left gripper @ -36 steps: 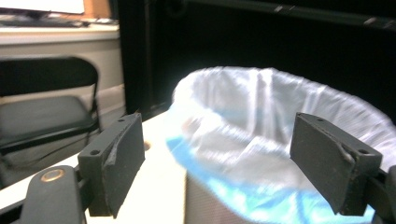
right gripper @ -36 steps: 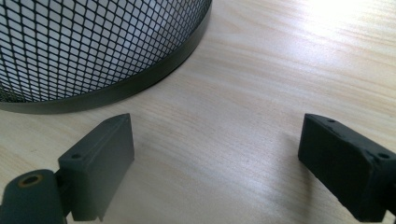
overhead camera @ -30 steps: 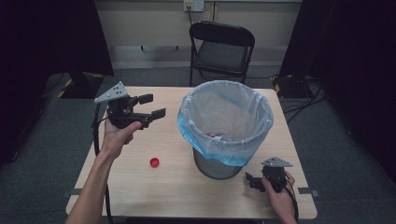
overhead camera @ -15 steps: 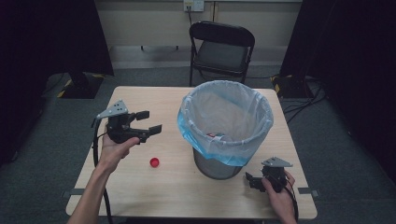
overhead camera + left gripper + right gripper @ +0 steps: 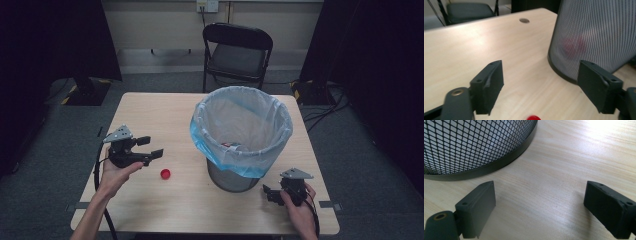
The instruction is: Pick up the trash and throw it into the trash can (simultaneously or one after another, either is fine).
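High view: light wood table (image 5: 200, 210) with a mesh wastebasket (image 5: 231, 176) on it, lined with a pale blue bag (image 5: 220, 142); some trash shows at the bottom, too small to name. Small red bottle cap (image 5: 165, 173) lies on the bare tabletop, near the bin's left side but apart from it. Left gripper (image 5: 150, 148) sits low over the table, just up-left of the cap, jaws pointing toward the bin. They've just been closing a bit but stand spread, nothing between them. Right gripper (image 5: 266, 194) rests at the near right edge beside the bin's base, jaws apart, empty. Black folding chair (image 5: 235, 50) behind the table.

Left gripper view: both black jaws spread wide, no contact with anything. The red cap (image 5: 533, 117) peeks in at the bottom edge, between the jaws and close in, on the wood. Mesh wall of the bin (image 5: 596, 35) stands at right, with a reddish blur inside, can't tell what.

Right gripper view: jaws wide apart over bare wood, holding nothing. Bin's mesh and dark base ring (image 5: 486, 167) are at upper left, near but not touching.

Progress, as a judgement: the pick of the cap is just starting. The approach looks nearly there, but there's no grip yet. Left to do: close on the cap, lift it, carry it over the rim, drop it in the bag.
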`<action>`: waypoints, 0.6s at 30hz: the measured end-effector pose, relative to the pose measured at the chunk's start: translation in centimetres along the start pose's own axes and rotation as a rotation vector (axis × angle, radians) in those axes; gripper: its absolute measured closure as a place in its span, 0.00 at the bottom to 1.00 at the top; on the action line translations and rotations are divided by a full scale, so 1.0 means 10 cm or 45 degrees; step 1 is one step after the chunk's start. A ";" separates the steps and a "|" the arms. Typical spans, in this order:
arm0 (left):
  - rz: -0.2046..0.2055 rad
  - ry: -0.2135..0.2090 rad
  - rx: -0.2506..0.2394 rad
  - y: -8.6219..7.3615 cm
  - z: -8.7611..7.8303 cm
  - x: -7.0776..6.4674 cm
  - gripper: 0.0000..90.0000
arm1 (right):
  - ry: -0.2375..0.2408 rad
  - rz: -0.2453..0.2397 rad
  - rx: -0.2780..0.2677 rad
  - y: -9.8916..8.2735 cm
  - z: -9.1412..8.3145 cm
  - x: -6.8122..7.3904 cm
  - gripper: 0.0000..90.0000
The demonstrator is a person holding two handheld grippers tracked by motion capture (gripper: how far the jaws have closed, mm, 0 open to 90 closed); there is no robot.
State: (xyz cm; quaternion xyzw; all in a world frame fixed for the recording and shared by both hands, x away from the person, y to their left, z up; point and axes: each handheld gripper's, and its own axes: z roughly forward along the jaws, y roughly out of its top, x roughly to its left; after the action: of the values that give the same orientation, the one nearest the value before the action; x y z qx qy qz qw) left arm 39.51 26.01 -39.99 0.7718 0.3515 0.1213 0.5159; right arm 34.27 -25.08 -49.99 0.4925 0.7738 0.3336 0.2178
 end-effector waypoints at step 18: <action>-0.004 0.013 0.212 -0.53 0.27 0.03 0.36 | 0.000 -0.001 0.000 0.00 0.00 0.00 0.11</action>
State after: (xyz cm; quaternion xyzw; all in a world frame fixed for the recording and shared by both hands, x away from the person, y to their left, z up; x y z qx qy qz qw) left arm 39.02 25.43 -45.88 0.8108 0.3641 0.0949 0.4484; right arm 34.27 -25.09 -49.99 0.4923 0.7739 0.3334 0.2180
